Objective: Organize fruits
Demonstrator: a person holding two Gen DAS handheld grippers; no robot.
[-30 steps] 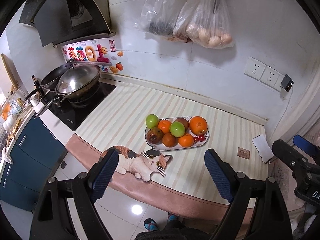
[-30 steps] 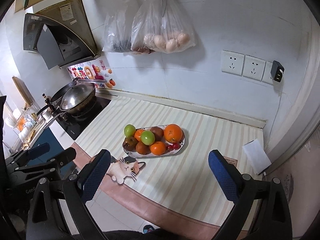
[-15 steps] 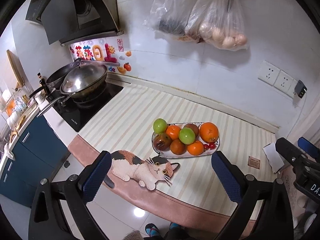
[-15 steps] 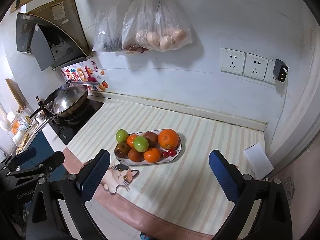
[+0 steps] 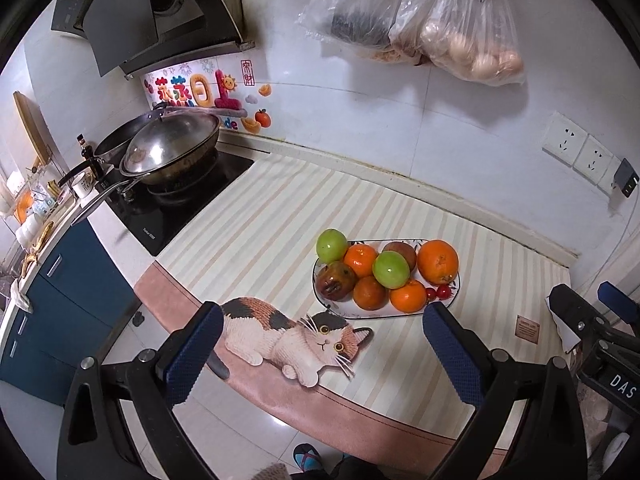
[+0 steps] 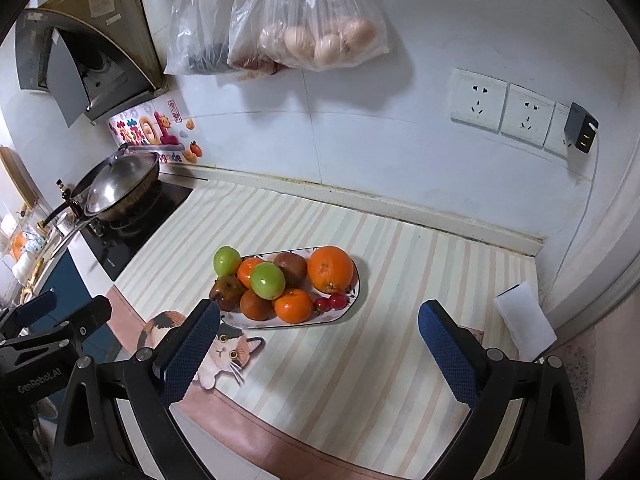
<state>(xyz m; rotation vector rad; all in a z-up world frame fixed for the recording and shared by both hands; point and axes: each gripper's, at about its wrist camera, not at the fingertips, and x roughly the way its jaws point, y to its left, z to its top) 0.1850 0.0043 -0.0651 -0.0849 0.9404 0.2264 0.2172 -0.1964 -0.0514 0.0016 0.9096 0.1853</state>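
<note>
We are seeing bare striped mat (image 6: 400, 340) lying open to the right of the plate (image 6: 354, 300) and in front of it, and more lying open between the plate and the stove (image 5: 176, 208). The piled fruit (image 6: 280, 280) is filling the plate, the wok (image 5: 172, 148) is blocking the far left, and a white card (image 6: 524, 320) is sitting at the mat's right edge. Hanging bags (image 6: 304, 28) are crowding the wall above, well clear of the counter.
</note>
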